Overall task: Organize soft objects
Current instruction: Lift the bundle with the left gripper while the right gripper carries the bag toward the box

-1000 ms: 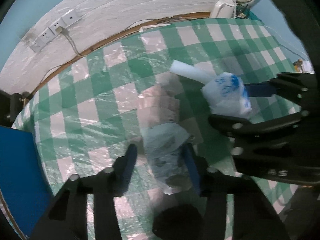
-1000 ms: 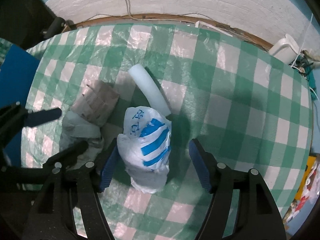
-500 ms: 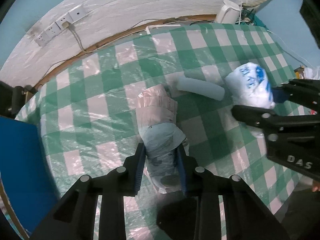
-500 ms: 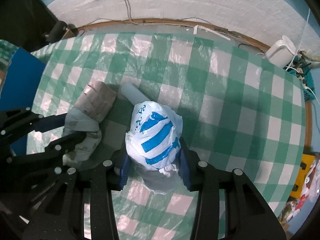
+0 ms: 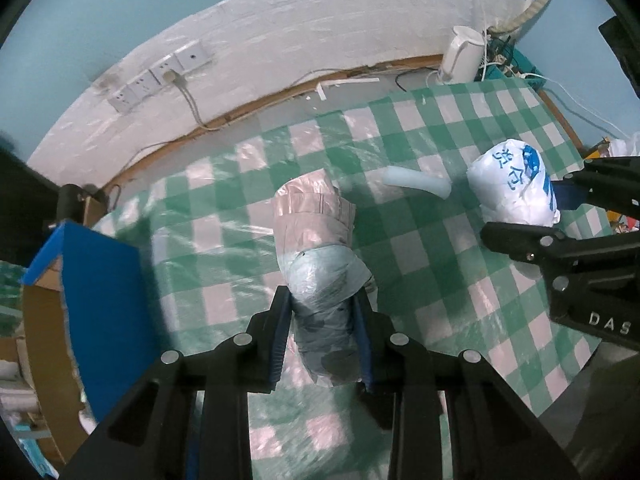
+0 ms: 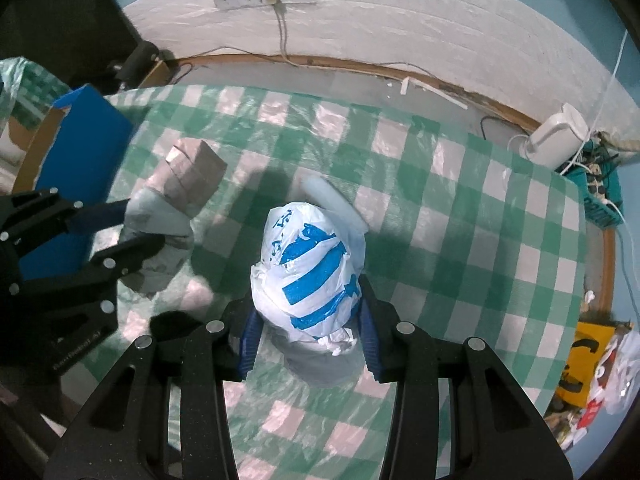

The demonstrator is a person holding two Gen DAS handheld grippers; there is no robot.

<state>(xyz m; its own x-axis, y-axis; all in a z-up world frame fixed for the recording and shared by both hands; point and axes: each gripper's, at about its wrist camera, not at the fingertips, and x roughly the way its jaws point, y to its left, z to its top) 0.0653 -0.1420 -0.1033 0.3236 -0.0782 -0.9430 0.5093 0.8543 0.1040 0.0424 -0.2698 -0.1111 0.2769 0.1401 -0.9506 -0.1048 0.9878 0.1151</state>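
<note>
Right, on my far left the blue box [image 5: 100, 300] sits off the counter's [image 5: 440, 264] edge, cardboard showing on its inner face. My left claw [image 5: 320, 320] is clenched on the grey-and-pale-blue bundle [image 5: 316, 248]; blue pads press both sides of its near end, and the taped grey end points away toward the wall. It looks lifted off the green check cloth, though I can't tell for sure from the shadow alone. Next over, the white foam tube [image 5: 416, 184] lies flat on the counter between the two bundles, touching neither claw. My right claw [image 6: 308, 328] is gripping the white bag with blue stripes [image 6: 308, 268], squeezed at its lower half, with the knotted end bunched between the fingers [image 6: 370, 336]. On the floor beyond the counter's far right corner stands a white kettle [image 6: 560, 136], next to a tangle of cables.
</note>
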